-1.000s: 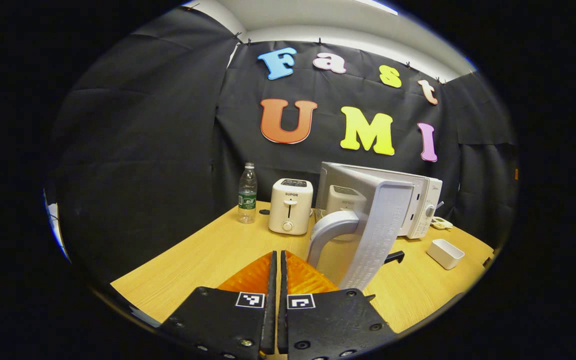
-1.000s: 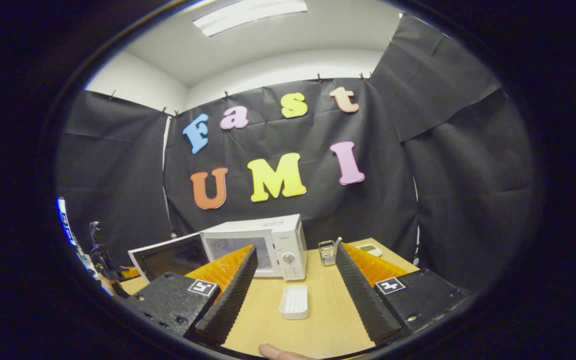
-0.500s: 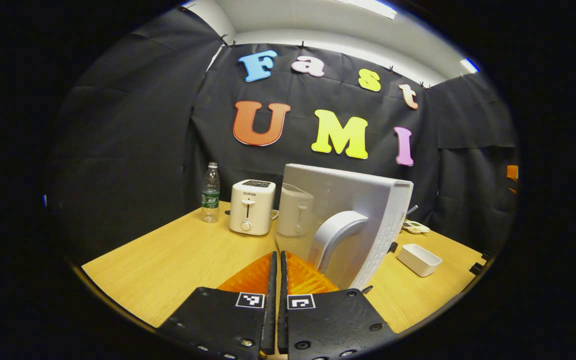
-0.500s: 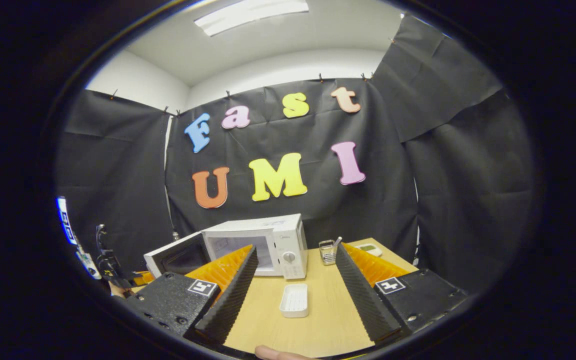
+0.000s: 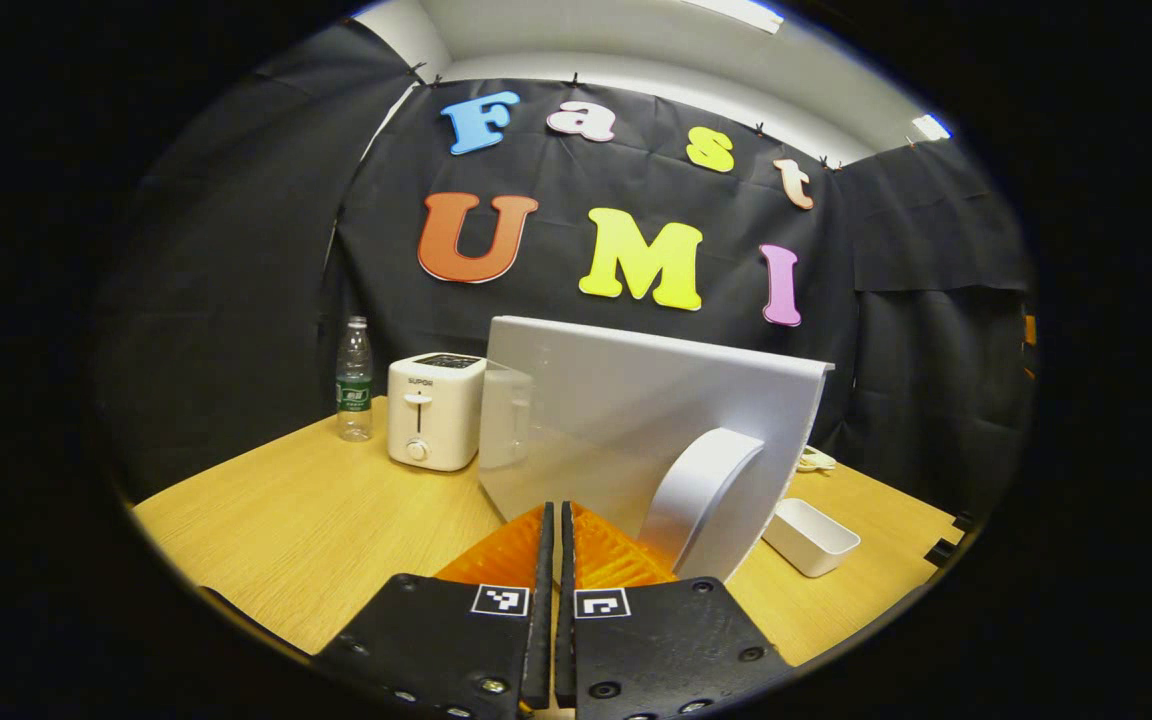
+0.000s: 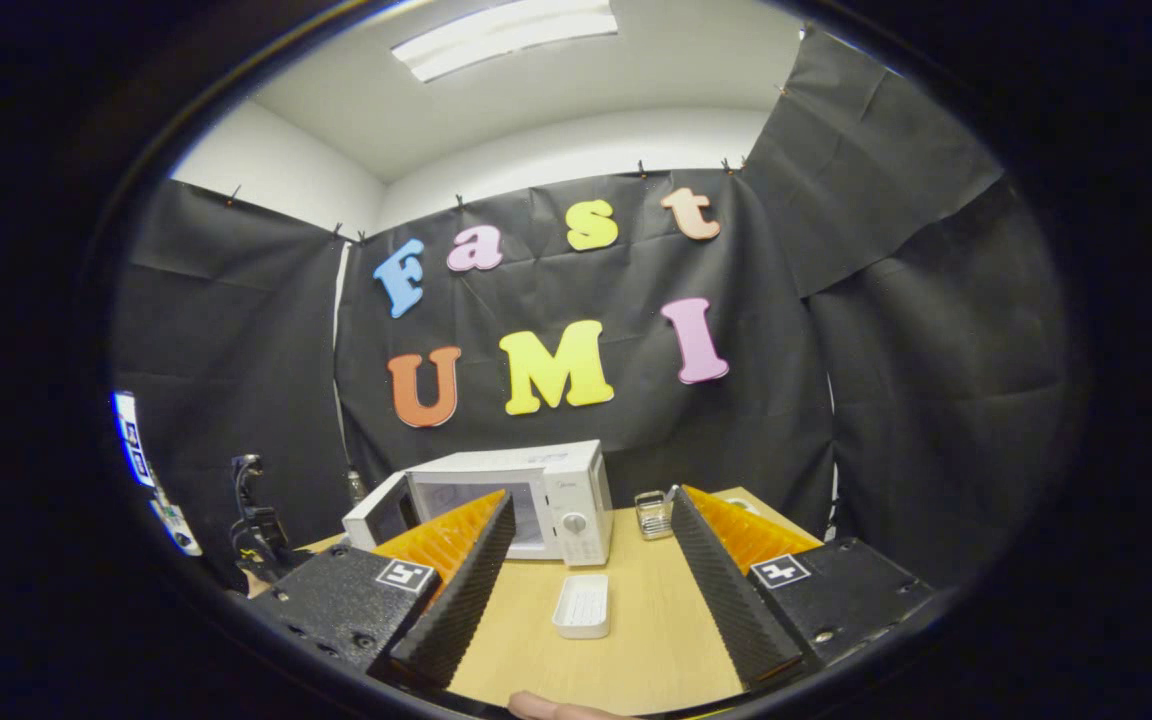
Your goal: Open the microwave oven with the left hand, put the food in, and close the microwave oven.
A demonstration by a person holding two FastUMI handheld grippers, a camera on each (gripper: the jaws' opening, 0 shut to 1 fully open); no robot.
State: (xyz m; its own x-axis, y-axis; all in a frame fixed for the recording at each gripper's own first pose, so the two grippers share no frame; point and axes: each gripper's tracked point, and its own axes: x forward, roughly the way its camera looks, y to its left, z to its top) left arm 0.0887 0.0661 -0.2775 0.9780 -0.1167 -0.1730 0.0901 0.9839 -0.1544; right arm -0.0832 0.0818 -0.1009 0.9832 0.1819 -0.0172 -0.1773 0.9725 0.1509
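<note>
Microwave oven (image 6: 526,495): stands at the far side of the wooden table (image 6: 626,640), its door (image 5: 636,420) part-open; left gripper (image 5: 553,520) clenched with nothing between its fingers, just short of the door's outer face, beside the handle (image 5: 701,500). Right gripper (image 6: 591,545): released, jaws wide, empty, above a white tray (image 6: 583,606) lying near the oven's front; no food is discernible. Handling judgement: press the door squarely with the closed fingertips, slowly, until it latches.

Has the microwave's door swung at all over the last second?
Yes. In the right gripper view the door has swung wider open, drawing in toward the fixed microwave body and turning more edge-on, away from the white tray on the table.
</note>
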